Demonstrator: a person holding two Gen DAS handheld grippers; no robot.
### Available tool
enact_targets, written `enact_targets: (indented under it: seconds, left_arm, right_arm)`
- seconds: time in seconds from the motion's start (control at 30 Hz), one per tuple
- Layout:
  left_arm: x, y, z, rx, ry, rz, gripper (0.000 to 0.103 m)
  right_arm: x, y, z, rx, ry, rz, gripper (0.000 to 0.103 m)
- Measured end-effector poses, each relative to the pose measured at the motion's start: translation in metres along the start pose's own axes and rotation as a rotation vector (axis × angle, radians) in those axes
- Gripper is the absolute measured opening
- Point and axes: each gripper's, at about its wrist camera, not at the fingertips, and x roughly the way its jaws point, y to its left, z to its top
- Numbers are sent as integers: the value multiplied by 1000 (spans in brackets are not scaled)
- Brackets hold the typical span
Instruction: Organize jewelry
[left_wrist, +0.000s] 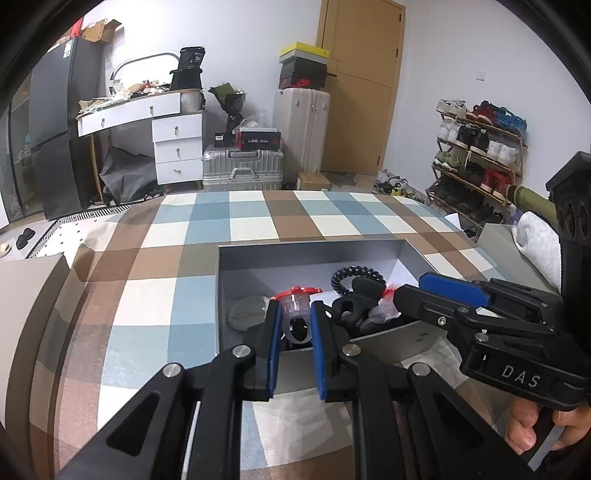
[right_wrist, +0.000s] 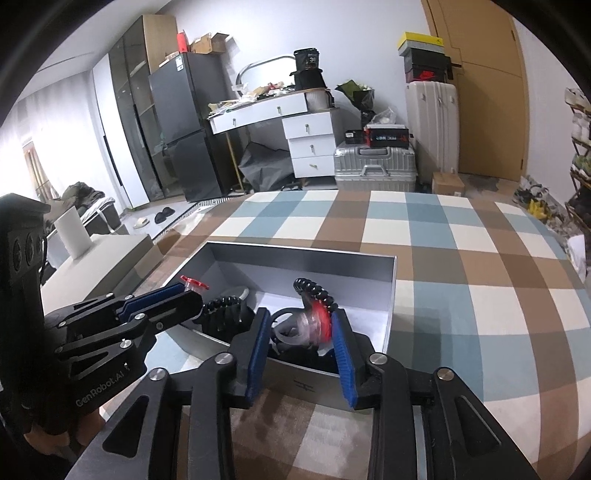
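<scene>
Left cam: my left gripper (left_wrist: 293, 319) is clamped on a clear ring with a red top (left_wrist: 295, 306), held over the grey box (left_wrist: 310, 254) on the checked cover (left_wrist: 155, 258). Right cam: my right gripper (right_wrist: 301, 328) has a second red-and-clear ring (right_wrist: 314, 325) between parted pads, blurred, can't tell if it's touching.

— What stood past the far edge of the checked bed (left_wrist: 207, 236)?
— A silver suitcase (left_wrist: 242, 166), a white drawer unit (left_wrist: 178, 147) beside it, a wooden door (left_wrist: 364, 85), and a shoe rack (left_wrist: 476, 155) at right.
</scene>
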Motion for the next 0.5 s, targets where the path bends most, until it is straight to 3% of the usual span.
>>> enact_targets:
  seconds: [0.2,0.3,0.43,0.5]
  left_arm:
    - [1,1,1,-8,3,-2,11]
    - [0,3,1,-19,4,8,16]
    - [-3,6,1,-51,-3,4,46]
    - [-6,9,2,-74,-13,-20,54]
  right_arm:
    - [-8,0,1,-1,-20,-15,46]
    - [-12,0,0,-5,-27,-23,61]
    - [-19,-1,-3,-21,-44,-37,79]
    - [-23,-2,-5,-26,-58,-45,85]
